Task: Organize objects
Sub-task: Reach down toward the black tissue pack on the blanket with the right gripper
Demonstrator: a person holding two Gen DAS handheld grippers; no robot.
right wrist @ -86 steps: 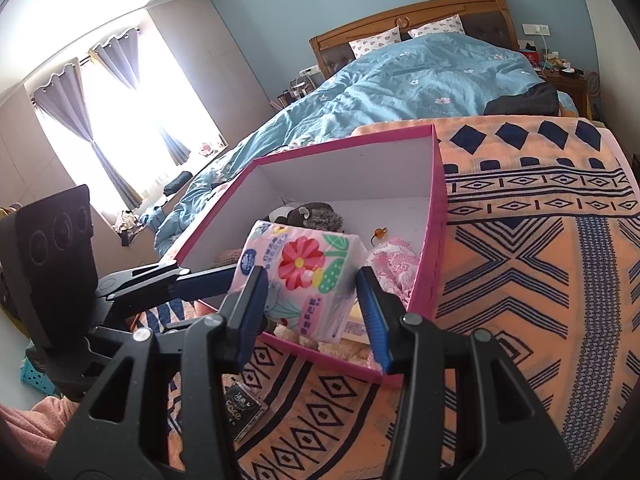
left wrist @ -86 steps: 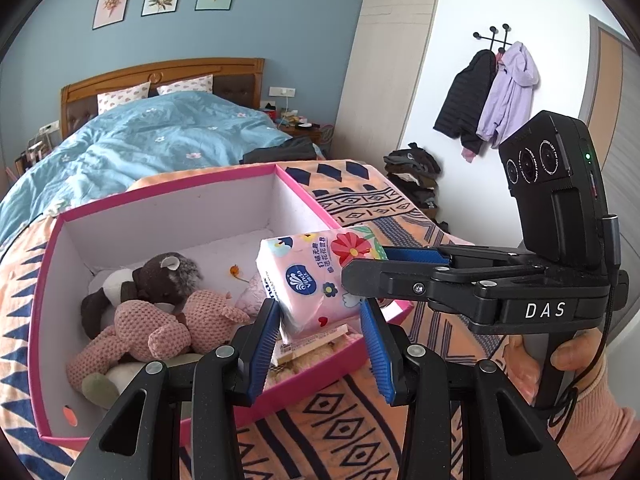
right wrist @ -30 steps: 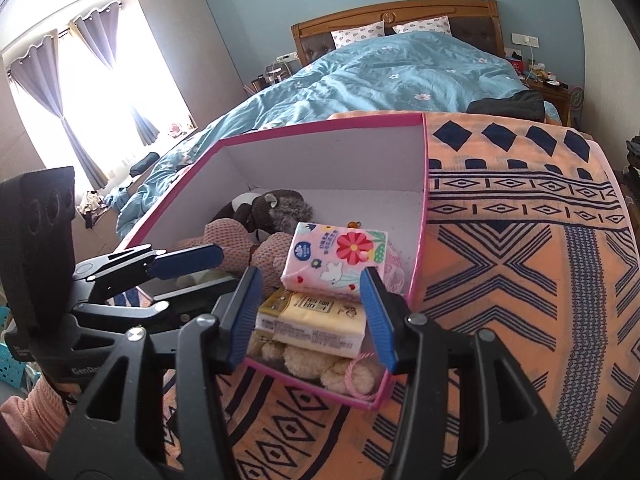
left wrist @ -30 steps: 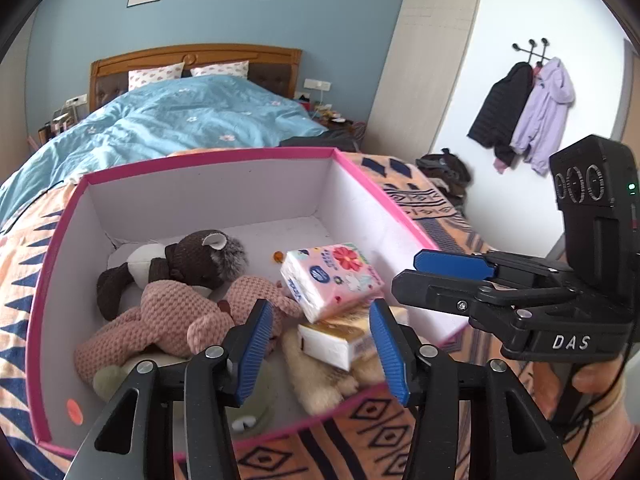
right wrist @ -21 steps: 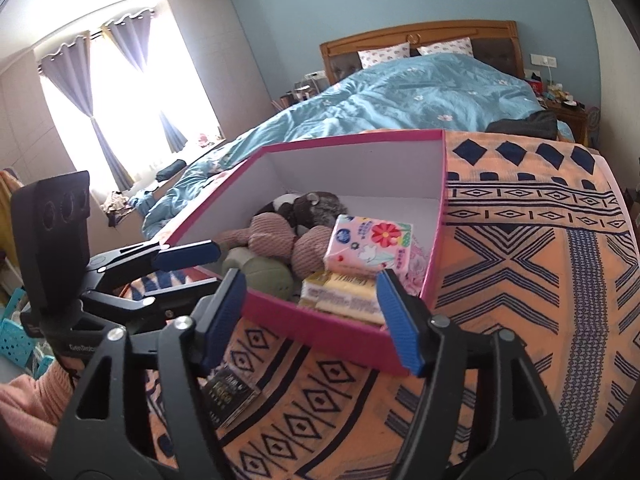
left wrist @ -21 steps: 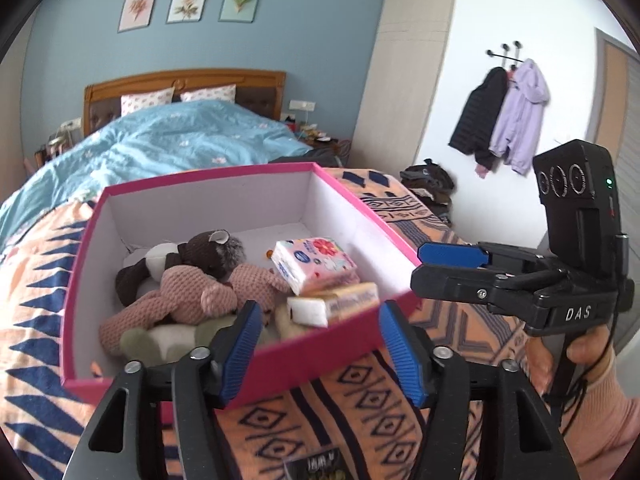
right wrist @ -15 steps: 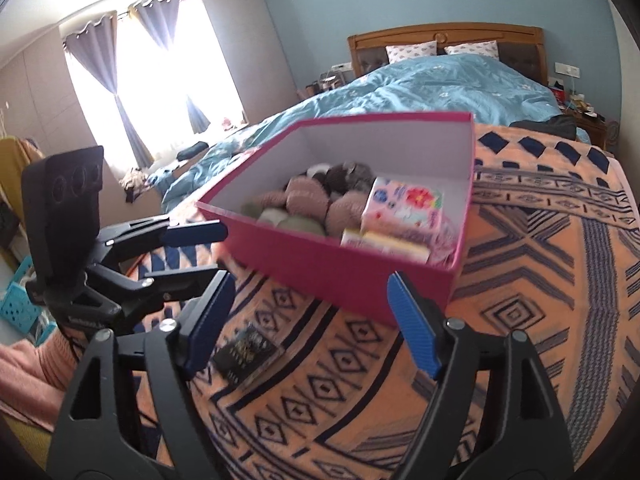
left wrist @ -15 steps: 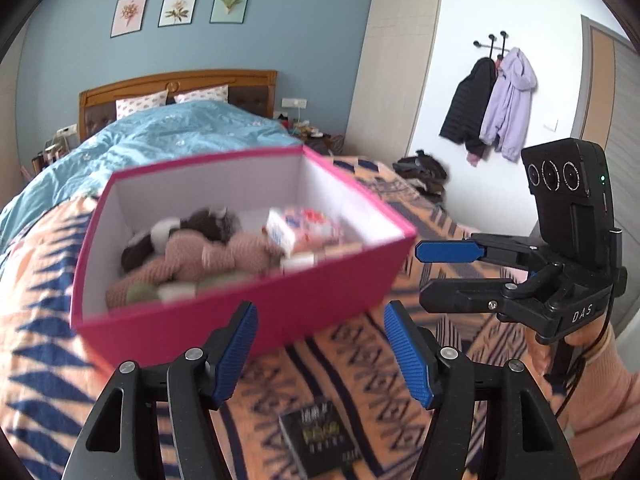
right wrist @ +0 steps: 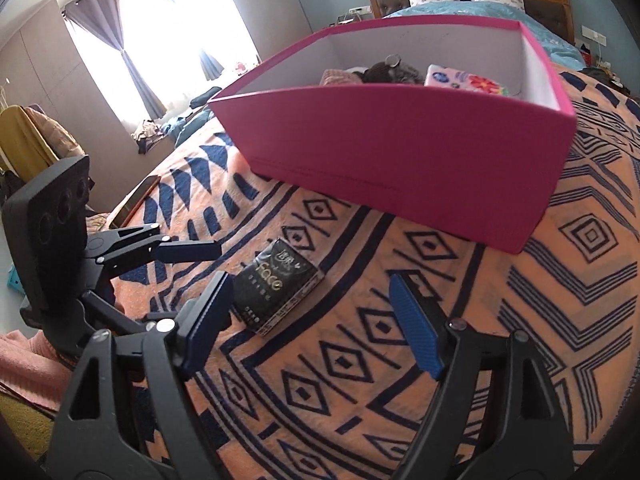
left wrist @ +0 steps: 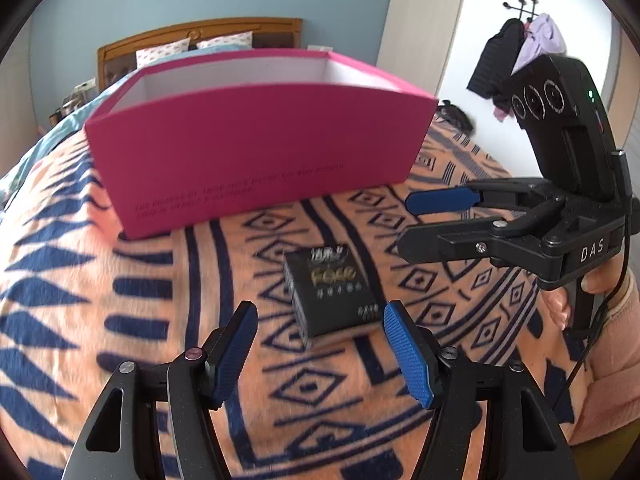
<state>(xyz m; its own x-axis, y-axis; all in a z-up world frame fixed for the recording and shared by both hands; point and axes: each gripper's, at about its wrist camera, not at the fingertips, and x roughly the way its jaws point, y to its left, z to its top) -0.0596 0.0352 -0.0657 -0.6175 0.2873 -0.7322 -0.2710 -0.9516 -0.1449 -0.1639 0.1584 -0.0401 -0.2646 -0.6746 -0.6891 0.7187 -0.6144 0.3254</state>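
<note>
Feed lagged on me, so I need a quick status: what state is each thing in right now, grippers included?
Left gripper: open, empty, jaws just widened.
Right gripper: open, empty, jaws just widened.
Black tissue pack: lying flat on the blanket, outside the box, untouched.
Pink box: open-topped, upright on the patterned blanket.
Floral tissue pack: inside the box.
Plush toys: inside the box, mostly hidden by its wall.

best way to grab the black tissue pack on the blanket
Take the black tissue pack across its two long side faces, coming down from above with the left gripper, whose open jaws already sit just short of it. It lies flat on the patterned blanket with its printed face up, clear of the pink box, so both sides look reachable.
</note>
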